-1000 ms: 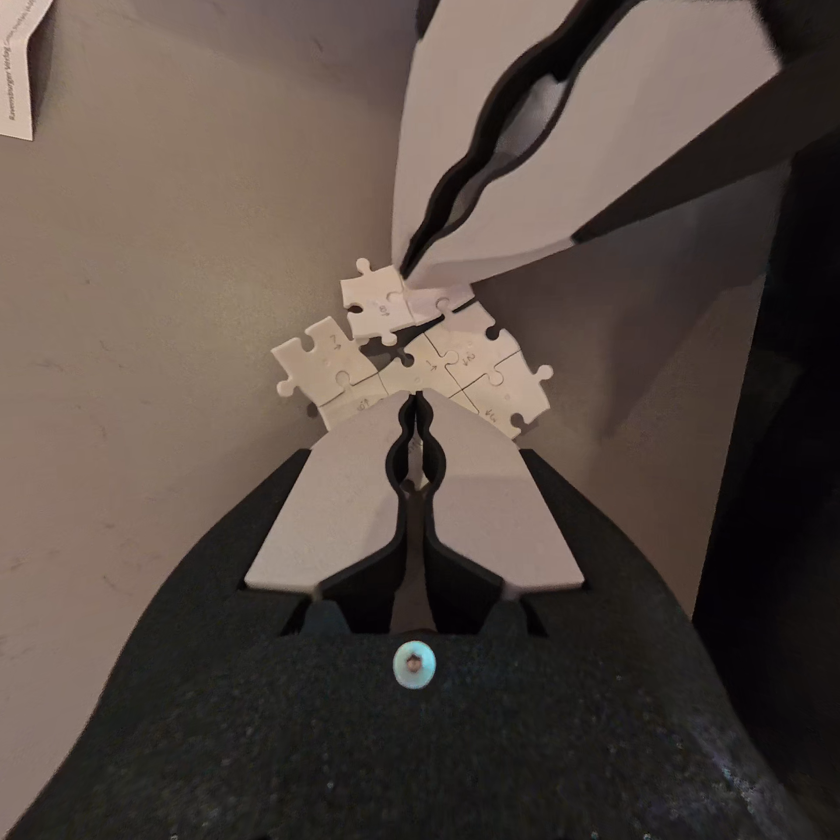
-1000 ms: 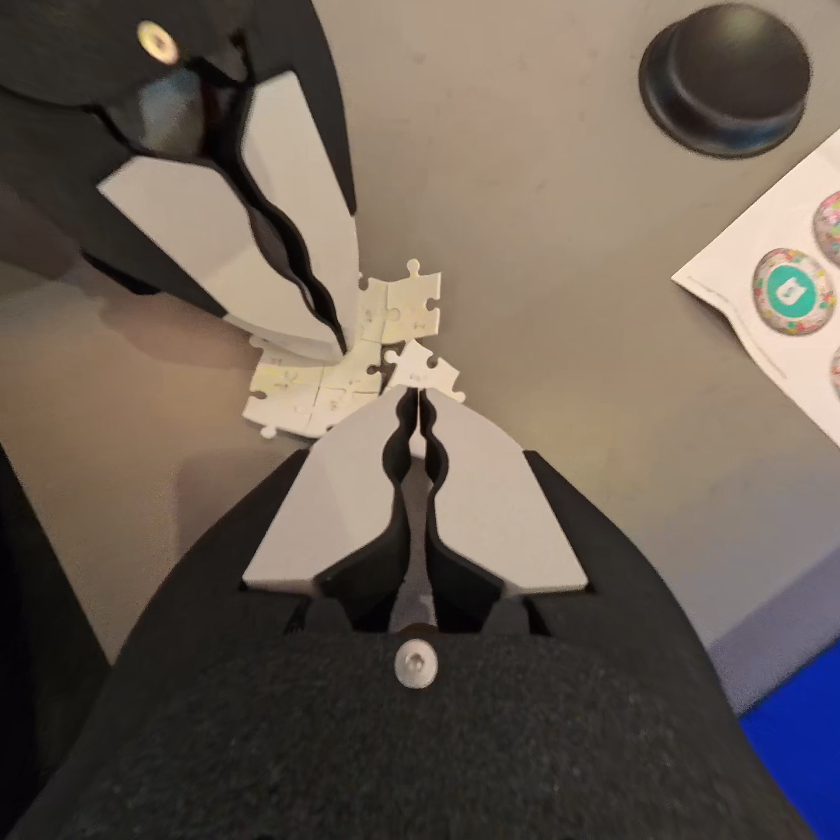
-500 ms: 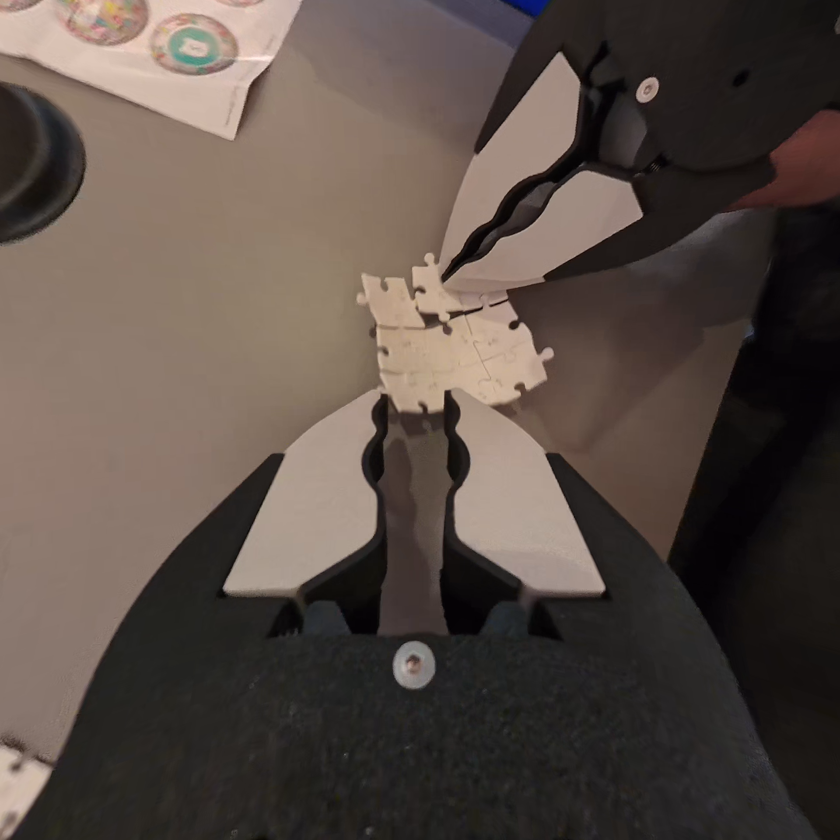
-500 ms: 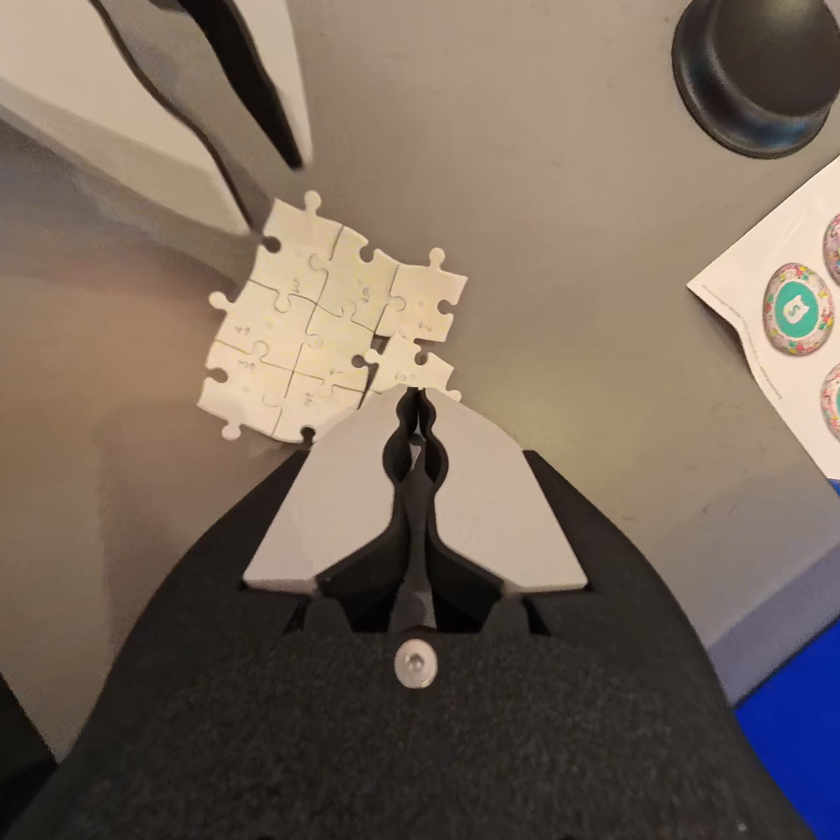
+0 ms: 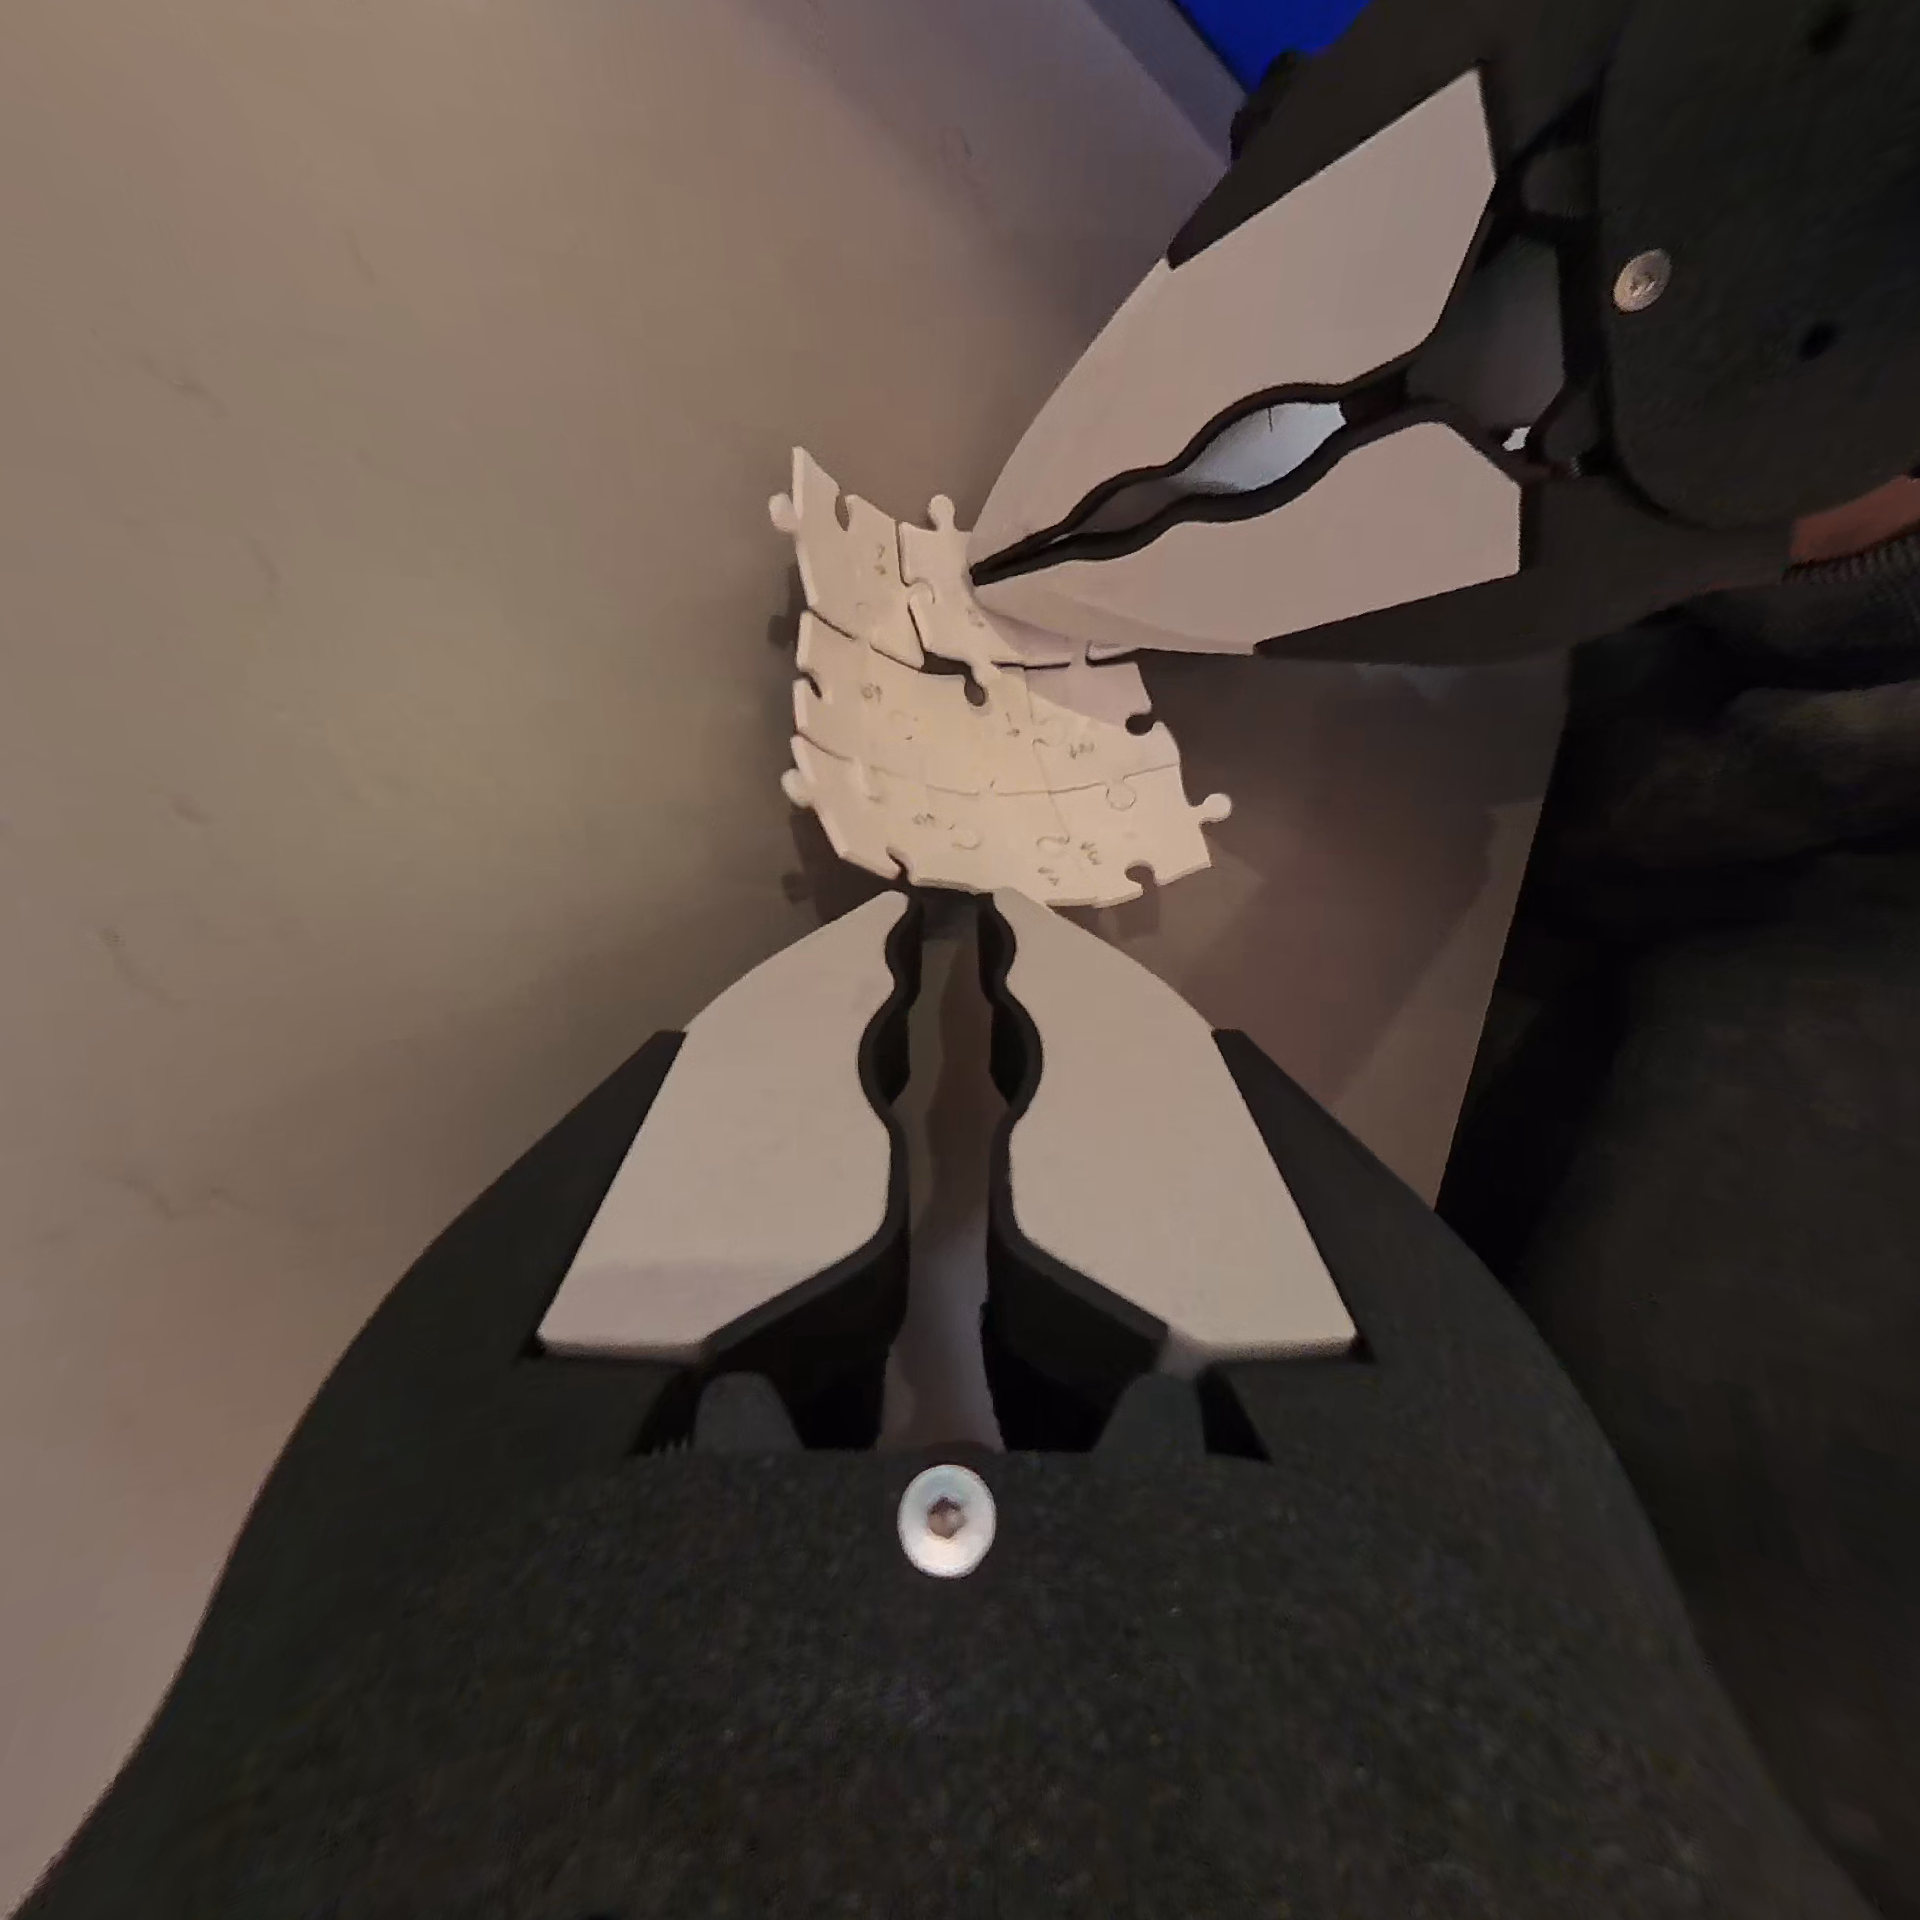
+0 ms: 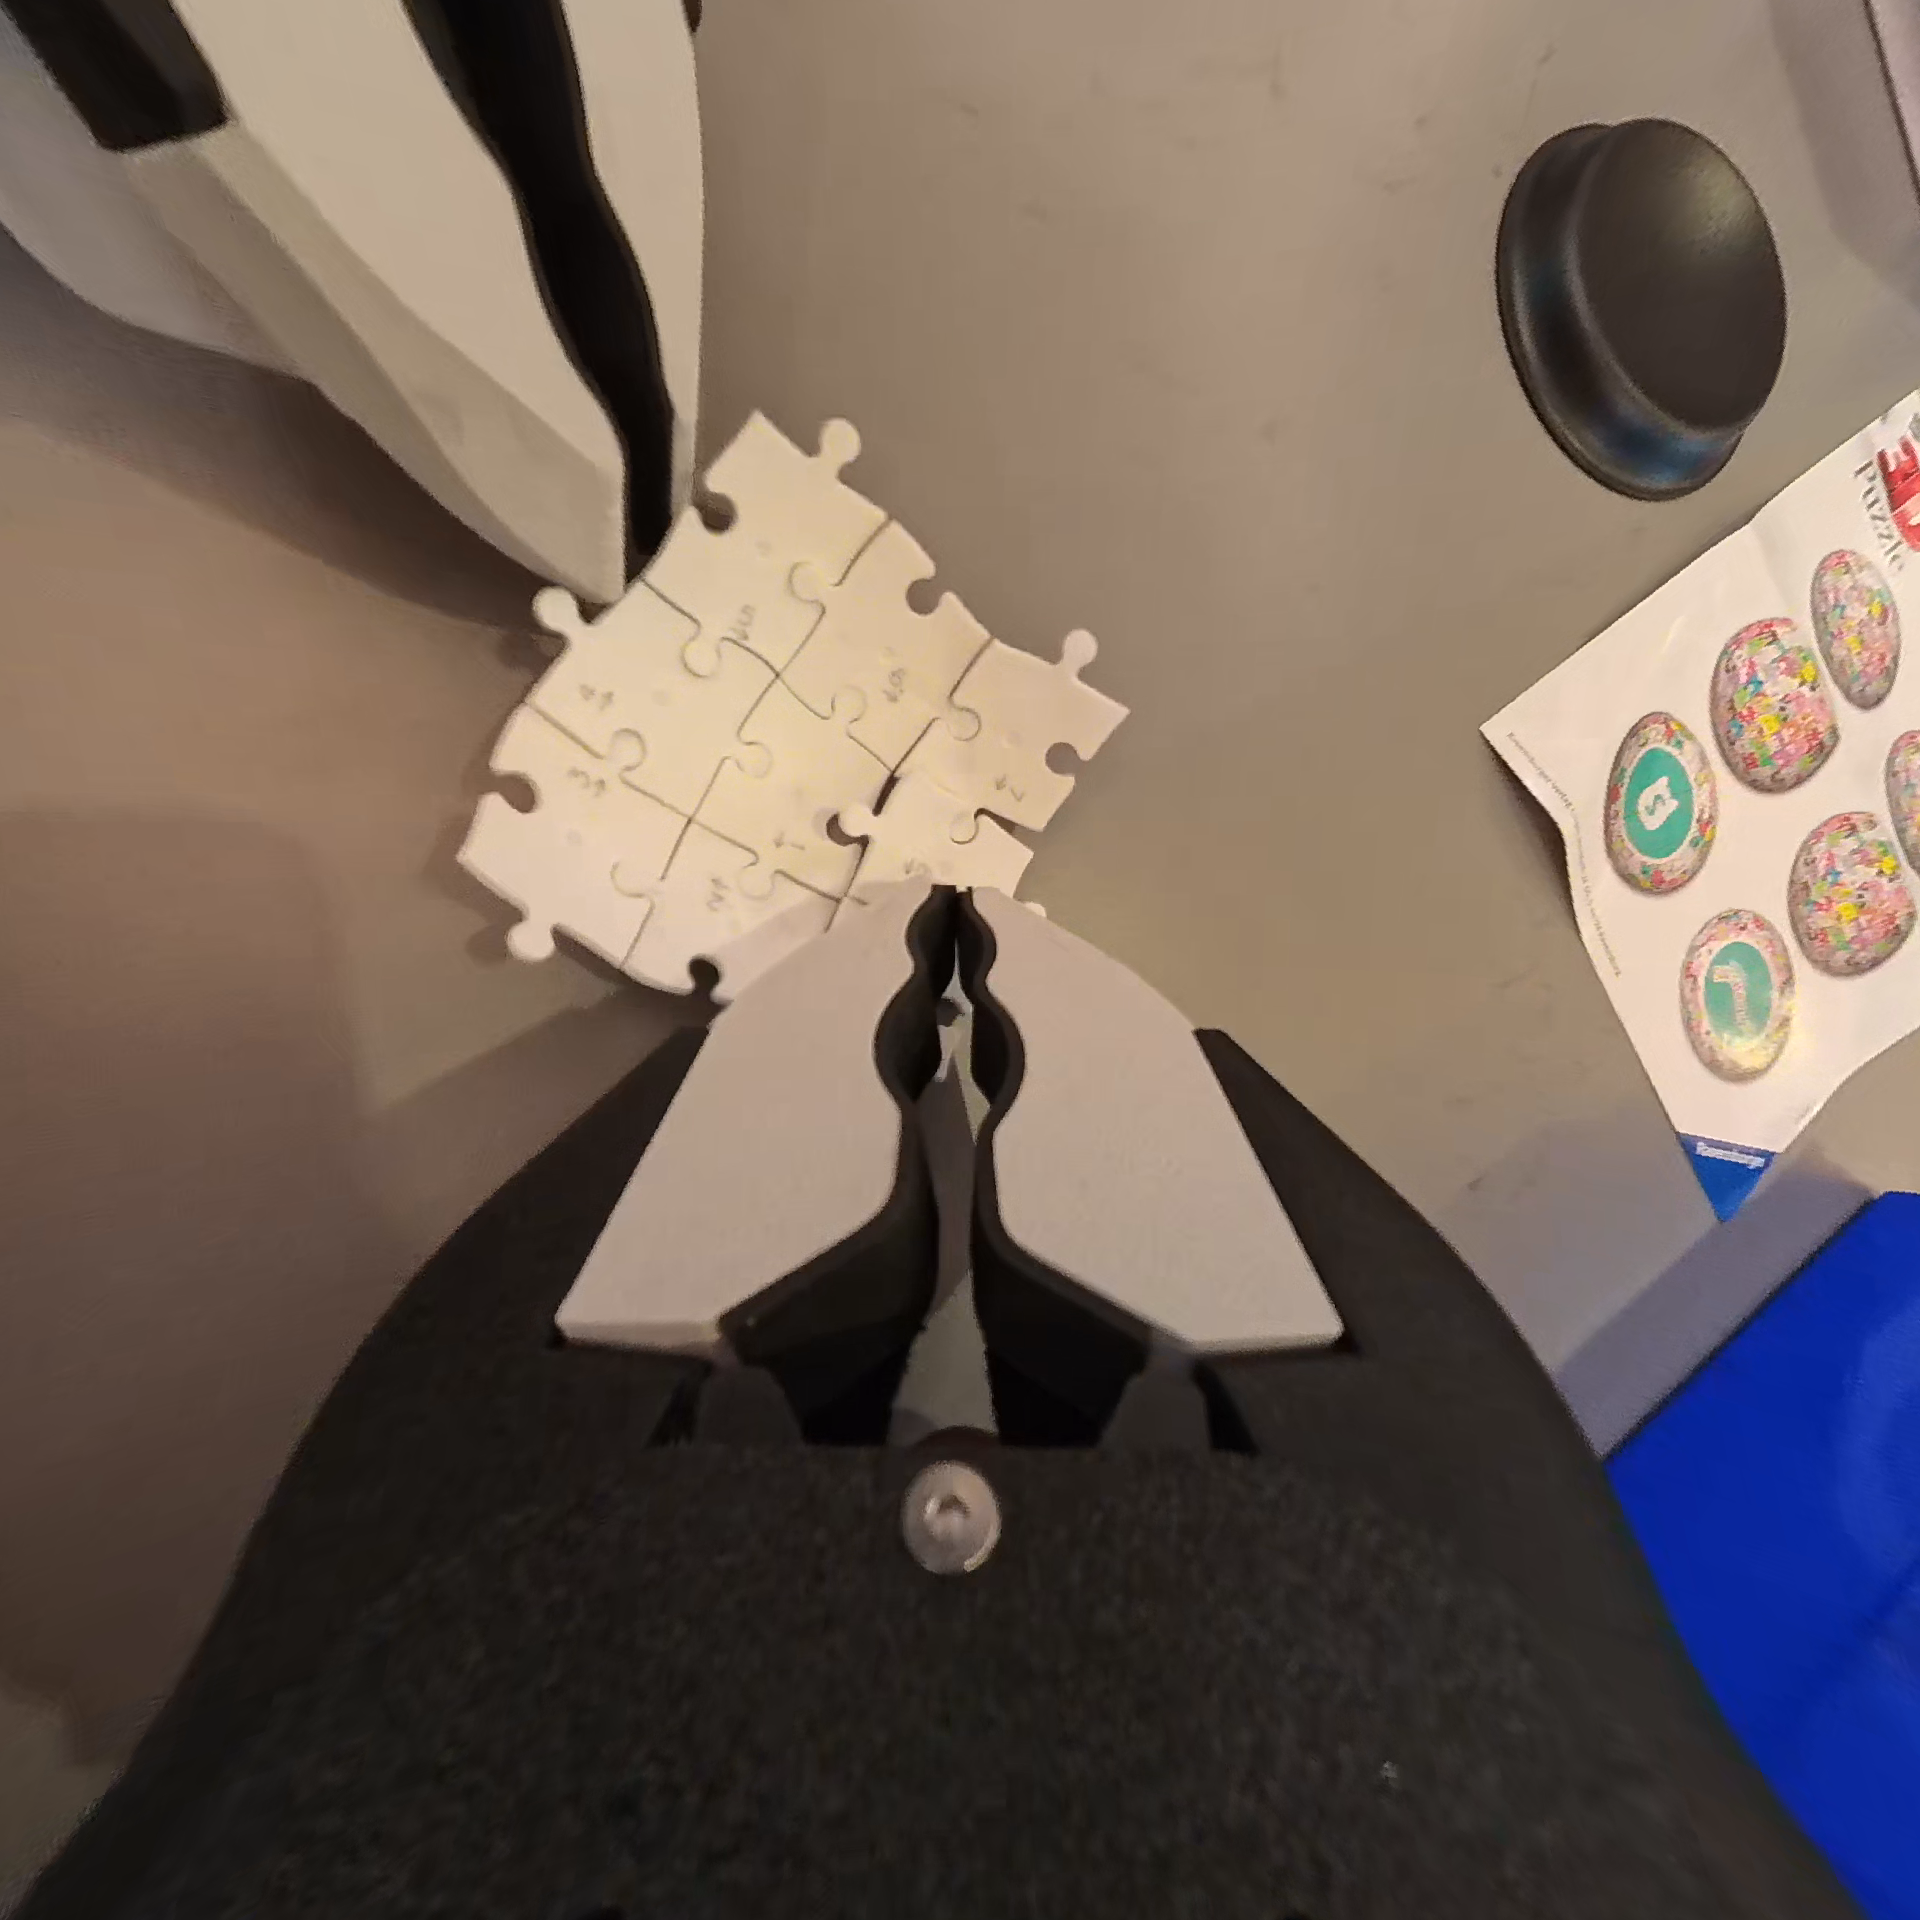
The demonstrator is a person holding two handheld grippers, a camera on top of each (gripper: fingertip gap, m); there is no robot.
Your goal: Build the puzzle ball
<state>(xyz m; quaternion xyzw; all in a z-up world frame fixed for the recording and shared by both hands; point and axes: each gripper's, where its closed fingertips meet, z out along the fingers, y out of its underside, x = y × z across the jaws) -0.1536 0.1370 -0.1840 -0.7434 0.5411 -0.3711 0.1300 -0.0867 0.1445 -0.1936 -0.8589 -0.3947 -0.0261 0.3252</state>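
White puzzle panel (seemingly cream), grey table.

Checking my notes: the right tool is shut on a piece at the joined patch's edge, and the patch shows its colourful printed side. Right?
No: the right wrist view has the joined patch showing its plain white side, not a colourful one. The right tool is indeed shut on a piece at its edge.

Puzzle patch between both tools; leaflet far right
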